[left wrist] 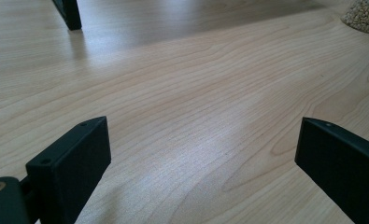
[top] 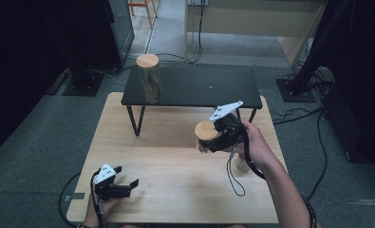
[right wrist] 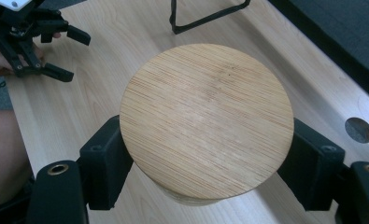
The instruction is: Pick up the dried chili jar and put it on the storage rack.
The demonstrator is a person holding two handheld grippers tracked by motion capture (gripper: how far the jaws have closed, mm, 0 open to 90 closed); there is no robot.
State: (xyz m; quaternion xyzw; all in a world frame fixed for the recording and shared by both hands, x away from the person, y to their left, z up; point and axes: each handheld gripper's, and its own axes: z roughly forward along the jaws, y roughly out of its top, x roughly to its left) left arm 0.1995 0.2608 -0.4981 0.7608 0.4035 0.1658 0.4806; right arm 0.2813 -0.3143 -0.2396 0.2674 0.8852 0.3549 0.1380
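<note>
The right tongs (top: 209, 140) were seen pinching a jar (top: 205, 135) just under its round bamboo lid (right wrist: 206, 119), one black jaw pressed against each side of the jar. In the high view the jar was held above the desk (top: 175, 190), right of its middle and in front of the near right leg of a low black shelf (top: 194, 85); its underside was not seen to touch the wood, though the gap could not be judged clearly. The right hand (top: 254, 142) was wrapped round the grip from the right, with the grey three-cornered plate (top: 225, 111) raised above it and a cable looped down toward the near edge of the desk.

In the right gripper view the lid was seen from above, with light grain running across it, and a round hole (right wrist: 358, 129) in the desk was visible to its right.

The left tongs (top: 128, 180) were held low over the near left part of the desk, well apart from the jar, with the jaws spread wide and nothing between them; only bare wood was seen between them in the left gripper view. At the far right of that view, part of a small heap of pale grains (left wrist: 365, 16) was seen on the desk.

A second jar (top: 148, 78) with a similar wooden lid was stood upright on the left end of the black shelf, at the far side of the desk.
</note>
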